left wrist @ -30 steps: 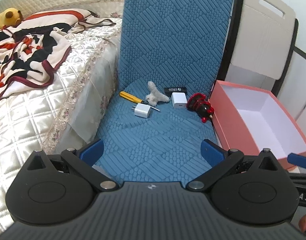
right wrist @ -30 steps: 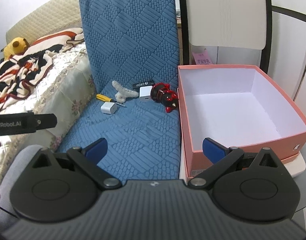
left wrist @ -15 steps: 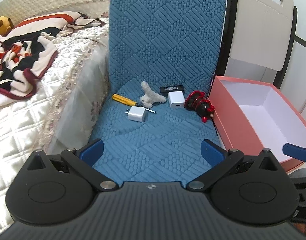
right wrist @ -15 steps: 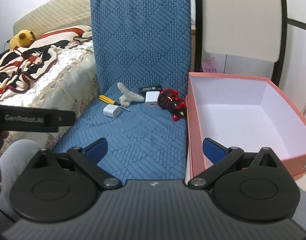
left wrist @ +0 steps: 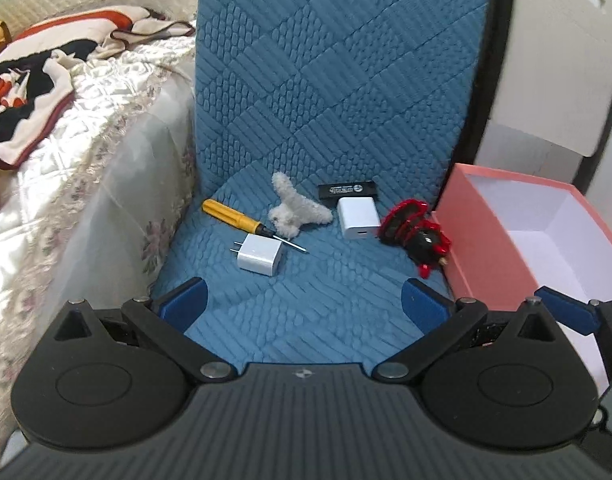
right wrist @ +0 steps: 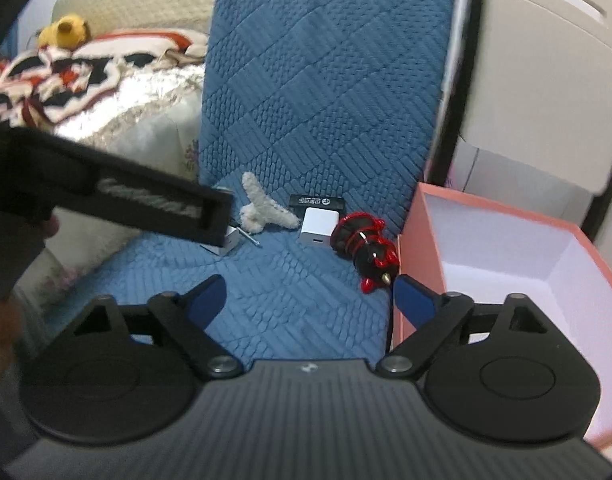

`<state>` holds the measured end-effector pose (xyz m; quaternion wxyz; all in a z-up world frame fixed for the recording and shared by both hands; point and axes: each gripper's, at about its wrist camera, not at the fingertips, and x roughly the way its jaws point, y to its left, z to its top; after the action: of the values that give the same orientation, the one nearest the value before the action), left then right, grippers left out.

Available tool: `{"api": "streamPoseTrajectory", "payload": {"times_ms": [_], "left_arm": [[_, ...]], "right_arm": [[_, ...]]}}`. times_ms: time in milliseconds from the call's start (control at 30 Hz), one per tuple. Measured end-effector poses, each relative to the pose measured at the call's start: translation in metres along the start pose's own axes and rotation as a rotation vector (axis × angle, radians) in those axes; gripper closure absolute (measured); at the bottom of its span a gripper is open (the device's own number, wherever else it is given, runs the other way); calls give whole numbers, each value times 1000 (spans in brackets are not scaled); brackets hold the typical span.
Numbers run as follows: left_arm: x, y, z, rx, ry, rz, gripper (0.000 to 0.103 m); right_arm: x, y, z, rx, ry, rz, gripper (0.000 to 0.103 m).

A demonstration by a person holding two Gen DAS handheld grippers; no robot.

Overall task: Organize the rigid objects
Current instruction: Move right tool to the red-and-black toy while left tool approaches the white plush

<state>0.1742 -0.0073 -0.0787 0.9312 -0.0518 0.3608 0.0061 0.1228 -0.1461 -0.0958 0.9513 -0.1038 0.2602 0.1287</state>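
On the blue quilted chair seat (left wrist: 306, 304) lie a yellow-handled screwdriver (left wrist: 235, 218), a white plug charger (left wrist: 260, 255), a fluffy white toy (left wrist: 295, 212), a black stick-shaped device (left wrist: 346, 190), a second white charger (left wrist: 358, 218) and a red-and-black toy (left wrist: 416, 232). My left gripper (left wrist: 304, 300) is open, short of the plug charger, nothing between its fingers. My right gripper (right wrist: 309, 295) has its jaws closing with nothing between them; the red-and-black toy (right wrist: 364, 246) lies just ahead of its right finger. The pink box (right wrist: 506, 264) is empty.
A bed with a cream quilt (left wrist: 57, 184) and a patterned blanket (left wrist: 37, 68) borders the chair on the left. A white folded panel (left wrist: 546, 60) stands behind the pink box (left wrist: 546, 240). The left gripper's black body (right wrist: 117, 200) crosses the right wrist view, hiding most of the plug charger.
Both grippers have come forward and lower toward the objects on the seat, which now look larger. The right gripper's fingers stand closer together than before.
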Motion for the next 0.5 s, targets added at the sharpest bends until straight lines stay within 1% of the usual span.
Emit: {"api": "streamPoseTrajectory", "payload": {"times_ms": [67,133,233,400,500], "left_arm": [[16,4,3,-5,-5,5,0],[33,9,7,-16,4,9,0],[56,17,15,-30,12,6,0],[82,22,31,-22,7,-3,0],[100,22,39,-9,28,-18,0]], "right_arm": [[11,3,1,-42,7,-30,23],[24,2,2,-64,14,-33,24],[44,4,0,-108,34,-62,24],[71,4,0,-162,38,-101,26],[88,5,2,-193,41,-123,26]]}}
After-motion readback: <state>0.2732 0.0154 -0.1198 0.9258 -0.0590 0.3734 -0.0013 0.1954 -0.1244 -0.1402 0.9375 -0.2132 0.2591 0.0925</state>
